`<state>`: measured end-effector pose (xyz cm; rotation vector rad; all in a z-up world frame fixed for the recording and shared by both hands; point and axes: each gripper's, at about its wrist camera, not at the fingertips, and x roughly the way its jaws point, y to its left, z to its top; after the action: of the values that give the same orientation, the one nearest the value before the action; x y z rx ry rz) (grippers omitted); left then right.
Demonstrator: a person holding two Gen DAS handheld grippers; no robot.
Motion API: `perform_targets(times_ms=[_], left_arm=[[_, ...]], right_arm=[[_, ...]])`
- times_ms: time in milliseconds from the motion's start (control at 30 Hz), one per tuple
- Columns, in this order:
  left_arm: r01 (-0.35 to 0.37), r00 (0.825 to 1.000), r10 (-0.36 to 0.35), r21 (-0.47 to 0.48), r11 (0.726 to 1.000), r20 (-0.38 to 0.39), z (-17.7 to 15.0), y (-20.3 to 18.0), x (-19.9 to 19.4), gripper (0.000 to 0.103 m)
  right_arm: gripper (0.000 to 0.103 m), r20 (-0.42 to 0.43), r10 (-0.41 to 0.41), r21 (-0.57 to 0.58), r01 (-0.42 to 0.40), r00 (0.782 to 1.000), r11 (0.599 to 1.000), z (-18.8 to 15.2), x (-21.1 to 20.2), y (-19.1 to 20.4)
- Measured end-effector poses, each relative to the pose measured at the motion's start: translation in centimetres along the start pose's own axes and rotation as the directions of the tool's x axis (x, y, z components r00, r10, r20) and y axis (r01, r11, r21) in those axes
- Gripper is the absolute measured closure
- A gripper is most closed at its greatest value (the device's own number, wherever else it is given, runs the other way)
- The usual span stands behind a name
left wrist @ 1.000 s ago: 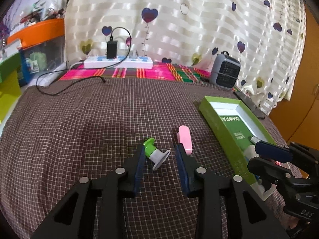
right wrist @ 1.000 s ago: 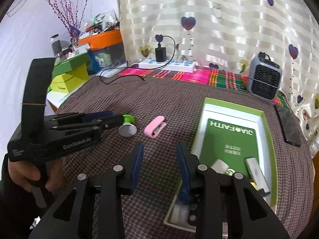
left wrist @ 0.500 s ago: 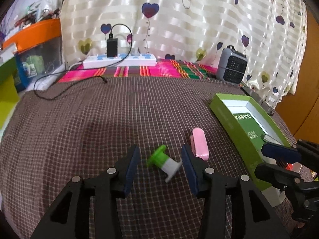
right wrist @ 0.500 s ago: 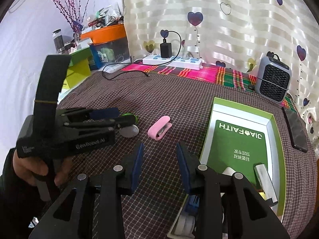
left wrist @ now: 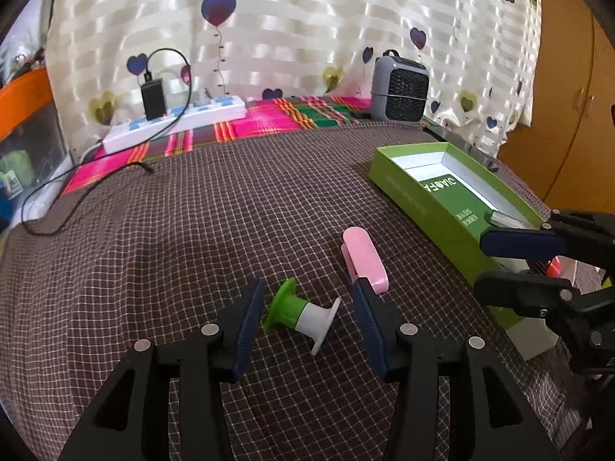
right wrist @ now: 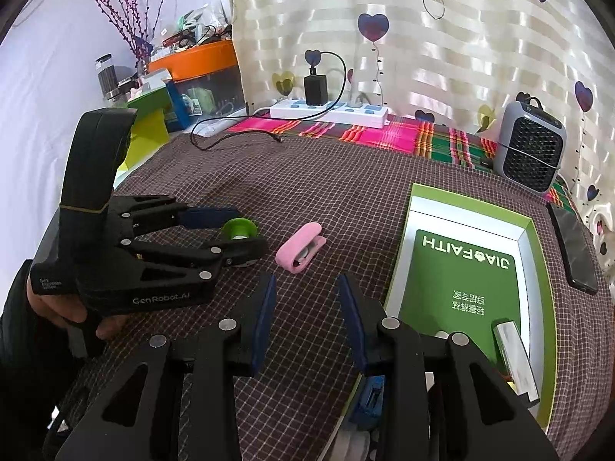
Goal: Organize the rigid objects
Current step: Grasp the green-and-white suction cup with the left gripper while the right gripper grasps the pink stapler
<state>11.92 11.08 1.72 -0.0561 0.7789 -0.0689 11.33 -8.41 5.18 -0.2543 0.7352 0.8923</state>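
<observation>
A green-and-white spool [left wrist: 300,315] lies on its side on the checked cloth, between the fingers of my left gripper [left wrist: 307,294]. That gripper is open wide and its pads stand clear of the spool. A pink stapler [left wrist: 363,259] rests just beyond its right fingertip. From the right wrist view, the left gripper [right wrist: 240,235] straddles the spool [right wrist: 239,226], and the stapler [right wrist: 301,247] lies to its right. My right gripper [right wrist: 306,288] is open over bare cloth beside the green box [right wrist: 542,288], with nothing between its fingers. A silver bar [right wrist: 515,361] lies inside the box.
A white power strip [right wrist: 330,109] with a black charger and trailing cable sits at the back. A grey fan heater [right wrist: 530,153] and a dark phone [right wrist: 574,249] flank the box. Stacked bins and boxes [right wrist: 192,65] stand at the far left. A blue item [right wrist: 371,399] sits under my right gripper.
The left gripper's jaws have spread wider around the spool and the gripper has rolled and shifted. The spool now lies flat between them. The right gripper has hardly moved.
</observation>
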Motion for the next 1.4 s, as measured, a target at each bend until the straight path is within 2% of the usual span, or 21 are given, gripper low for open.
perform_targets(times_ms=[100, 233, 400, 633, 733, 900, 1033, 1067, 1133, 1300, 1400], left_arm=[[0.01, 1.0, -0.011, -0.017, 1.0, -0.014, -0.1, 0.3, 0.2, 0.056], [-0.012, 0.999, 0.012, -0.001, 1.0, -0.045, -0.5, 0.0, 0.4, 0.066], [-0.031, 0.999, 0.031, -0.019, 0.999, -0.027, -1.0, 0.1, -0.5, 0.067], [-0.065, 0.998, 0.066, -0.093, 0.994, 0.01, -1.0, 1.5, -1.7, 0.067], [-0.077, 0.997, 0.079, -0.117, 0.99, 0.011, -1.0, 2.1, -1.9, 0.067], [-0.082, 0.997, 0.083, -0.108, 0.991, 0.006, -1.1, 1.9, -2.0, 0.067], [-0.079, 0.997, 0.081, -0.088, 0.993, 0.014, -1.0, 1.3, -2.1, 0.067], [-0.077, 0.997, 0.079, -0.086, 0.993, 0.015, -1.0, 1.2, -2.1, 0.067], [-0.075, 0.997, 0.076, -0.083, 0.994, 0.016, -1.1, 1.1, -2.2, 0.067], [-0.074, 0.997, 0.076, -0.085, 0.994, 0.016, -1.2, 1.0, -2.1, 0.067], [-0.075, 0.997, 0.076, -0.09, 0.993, 0.011, -1.2, 1.1, -1.9, 0.067]], right_arm=[[0.068, -0.006, -0.001, -0.004, 0.001, 1.0, 1.0, 0.2, 0.3, 0.2], [0.068, -0.018, 0.0, 0.009, 0.0, 1.0, 1.0, 0.7, 0.9, 0.4], [0.068, -0.055, -0.005, 0.043, 0.008, 0.998, 0.999, 1.5, 2.5, 0.6], [0.068, -0.124, 0.003, 0.073, 0.007, 0.992, 0.997, 2.6, 5.4, 1.4], [0.067, -0.162, -0.02, 0.092, 0.035, 0.987, 0.995, 2.8, 6.8, 1.5], [0.067, -0.207, -0.032, 0.145, 0.063, 0.978, 0.987, 2.9, 8.6, 0.9], [0.068, -0.203, -0.028, 0.15, 0.059, 0.979, 0.987, 2.8, 8.7, 0.9], [0.069, -0.2, -0.026, 0.148, 0.056, 0.98, 0.987, 2.8, 8.7, 0.9], [0.078, -0.197, -0.025, 0.143, 0.054, 0.98, 0.988, 2.8, 8.6, 0.9], [0.085, -0.182, -0.015, 0.138, 0.041, 0.983, 0.99, 2.7, 8.2, 0.9], [0.085, -0.172, -0.007, 0.137, 0.031, 0.985, 0.99, 2.6, 7.9, 1.0]])
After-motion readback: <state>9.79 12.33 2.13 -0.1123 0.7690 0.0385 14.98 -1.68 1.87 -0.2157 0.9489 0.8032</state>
